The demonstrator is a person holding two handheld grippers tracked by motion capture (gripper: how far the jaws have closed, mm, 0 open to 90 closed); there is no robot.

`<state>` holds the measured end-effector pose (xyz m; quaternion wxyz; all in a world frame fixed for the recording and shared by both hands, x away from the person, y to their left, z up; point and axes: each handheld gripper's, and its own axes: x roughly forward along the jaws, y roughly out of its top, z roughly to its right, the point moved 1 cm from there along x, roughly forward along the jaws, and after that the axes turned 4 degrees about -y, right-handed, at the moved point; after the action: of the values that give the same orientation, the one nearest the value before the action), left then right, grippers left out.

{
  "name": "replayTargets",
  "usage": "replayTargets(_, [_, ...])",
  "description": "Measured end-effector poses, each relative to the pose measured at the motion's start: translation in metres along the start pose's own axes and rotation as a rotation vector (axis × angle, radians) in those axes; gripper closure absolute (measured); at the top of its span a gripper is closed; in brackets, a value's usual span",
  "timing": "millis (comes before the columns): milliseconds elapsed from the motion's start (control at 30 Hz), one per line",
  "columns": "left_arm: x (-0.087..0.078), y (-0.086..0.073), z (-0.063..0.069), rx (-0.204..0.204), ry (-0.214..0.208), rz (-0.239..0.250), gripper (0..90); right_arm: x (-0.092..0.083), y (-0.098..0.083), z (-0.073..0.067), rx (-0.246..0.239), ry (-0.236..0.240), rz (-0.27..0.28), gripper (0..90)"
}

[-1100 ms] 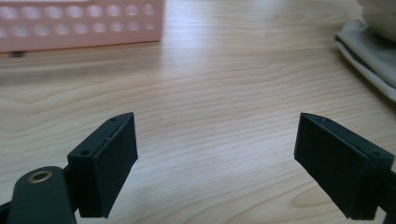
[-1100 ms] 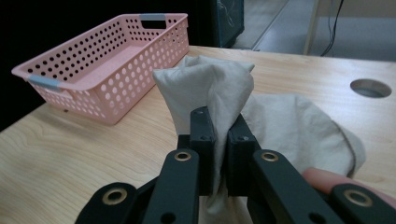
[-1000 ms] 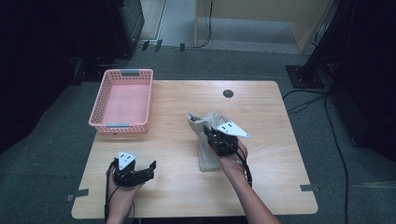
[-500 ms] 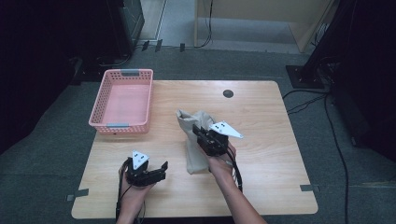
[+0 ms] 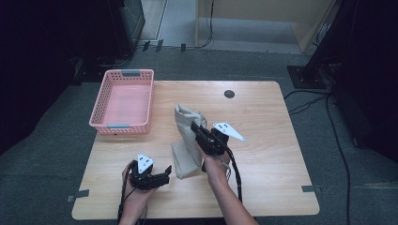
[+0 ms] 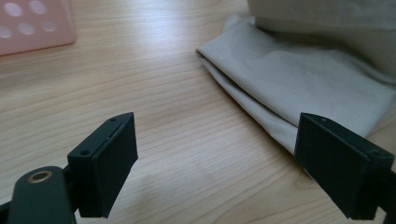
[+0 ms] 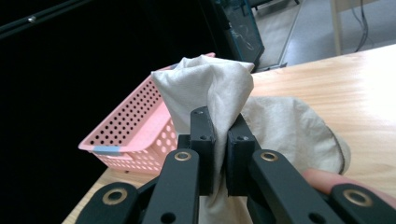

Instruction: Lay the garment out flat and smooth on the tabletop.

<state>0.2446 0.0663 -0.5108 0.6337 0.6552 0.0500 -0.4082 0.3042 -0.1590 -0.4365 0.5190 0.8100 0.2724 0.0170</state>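
- Sitting at the far left of the wooden surface (image 5: 263, 112) is a pink basket (image 5: 123, 101) with perforated walls, its inside bare.
- Near the front edge, the left tool (image 5: 164, 176) rests low over the wood in the person's left hand (image 5: 136, 192), its jaws spread wide with nothing between them; in the left gripper view the jaws frame bare wood, and the right jaw sits just beside the folded edge of the cloth (image 6: 299, 88).
- Near the middle, a beige cloth (image 5: 187, 140) stands partly lifted: its lower part lies folded on the surface, and its upper part is raised in a bunch.
- Right of the left one, the right tool (image 5: 195, 126) has its jaws clamped on that raised bunch; the right gripper view shows the fabric (image 7: 210, 88) pinched between the two closed jaws and rising above them, with the basket (image 7: 135, 130) behind.
- A small dark round disc (image 5: 229, 93) sits near the far edge of the surface.
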Motion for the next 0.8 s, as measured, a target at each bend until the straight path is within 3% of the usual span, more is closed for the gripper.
replayTargets(67, [0.003,0.0,0.006,0.01,-0.01,-0.001,13.9,-0.003,-0.003,0.005,0.0,-0.012,-0.001,85.5])
replayTargets(267, [0.013,0.003,0.027,0.018,-0.097,-0.024,13.8,-0.011,-0.006,0.019,0.03,-0.047,0.02,85.4])
replayTargets(467, [0.028,0.002,0.044,0.066,-0.133,-0.062,14.0,-0.017,-0.009,0.031,0.052,-0.069,0.028,85.1])
replayTargets(567, [0.035,-0.001,0.05,0.071,-0.117,-0.082,26.7,-0.019,-0.01,0.036,0.062,-0.074,0.031,85.0])
replayTargets(700, [0.041,-0.003,0.057,0.093,-0.143,-0.099,27.8,-0.022,-0.012,0.042,0.07,-0.076,0.031,84.8])
replayTargets(800, [0.044,-0.003,0.061,0.112,-0.144,-0.098,37.6,-0.024,-0.013,0.046,0.08,-0.079,0.036,84.8])
